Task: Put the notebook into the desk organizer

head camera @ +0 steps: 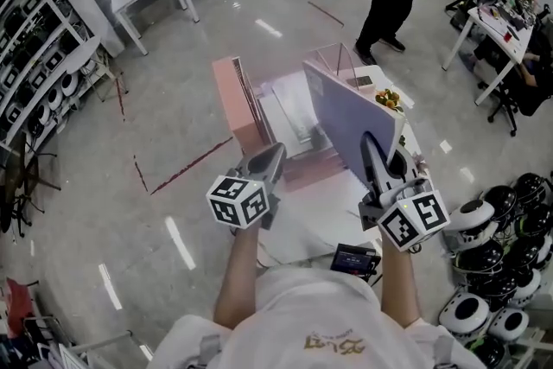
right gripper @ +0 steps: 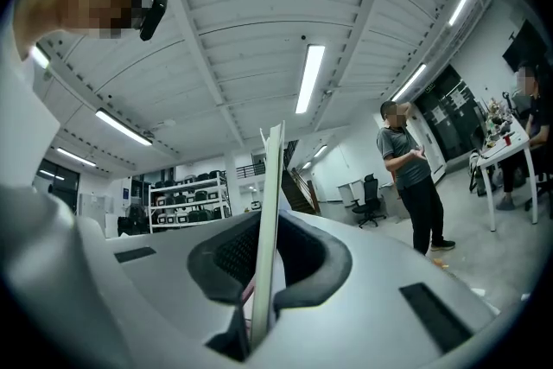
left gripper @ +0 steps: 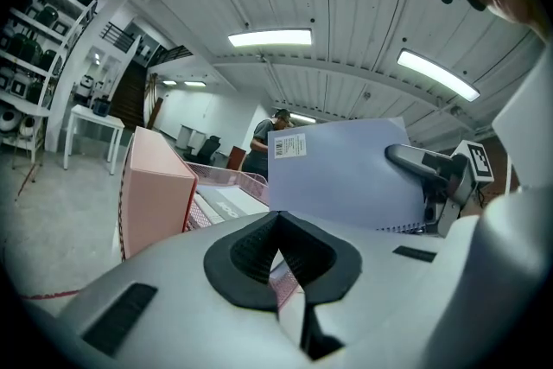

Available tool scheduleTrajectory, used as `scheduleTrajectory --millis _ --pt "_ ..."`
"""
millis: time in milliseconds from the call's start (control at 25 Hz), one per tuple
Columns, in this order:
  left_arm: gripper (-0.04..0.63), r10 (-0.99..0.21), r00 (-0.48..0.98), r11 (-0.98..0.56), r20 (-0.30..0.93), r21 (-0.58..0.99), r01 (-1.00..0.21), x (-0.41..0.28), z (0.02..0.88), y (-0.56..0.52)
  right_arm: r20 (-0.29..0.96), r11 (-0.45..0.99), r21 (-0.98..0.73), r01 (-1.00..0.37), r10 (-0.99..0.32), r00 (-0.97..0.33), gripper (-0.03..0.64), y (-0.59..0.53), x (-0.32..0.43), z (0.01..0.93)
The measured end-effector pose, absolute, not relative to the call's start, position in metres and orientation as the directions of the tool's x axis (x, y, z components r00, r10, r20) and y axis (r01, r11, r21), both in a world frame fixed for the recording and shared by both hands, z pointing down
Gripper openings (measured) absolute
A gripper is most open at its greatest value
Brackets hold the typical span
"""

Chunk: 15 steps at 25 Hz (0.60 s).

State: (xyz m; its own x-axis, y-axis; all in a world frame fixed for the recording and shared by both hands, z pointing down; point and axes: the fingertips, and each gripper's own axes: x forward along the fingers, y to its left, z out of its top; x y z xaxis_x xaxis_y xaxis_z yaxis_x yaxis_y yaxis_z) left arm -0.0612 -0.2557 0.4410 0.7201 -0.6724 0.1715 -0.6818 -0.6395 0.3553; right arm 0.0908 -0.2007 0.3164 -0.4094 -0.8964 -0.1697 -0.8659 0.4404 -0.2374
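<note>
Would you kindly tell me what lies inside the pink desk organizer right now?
A flat grey-white item lies in the mesh tray of the desk organizer. The upright notebook, clamped in the right gripper, hides the organizer's right side.

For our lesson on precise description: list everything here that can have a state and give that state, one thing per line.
Lavender spiral-bound notebook: held upright on edge, not yet in the organizer.
Right gripper: shut on the notebook's edge.
Left gripper: shut, nothing between its jaws.
Pink desk organizer: standing upright, notebook not in it.
</note>
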Motion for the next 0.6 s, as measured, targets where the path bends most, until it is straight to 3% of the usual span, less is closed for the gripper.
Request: scheduleTrajectory --millis 600 --pt "0.018 -0.701 0.692 -0.615 0.174 0.344 -0.709 -0.059 0.445 -0.273 -0.165 0.489 -0.085 -0.868 -0.866 -0.471 0.043 -0.229 0.077 0.338"
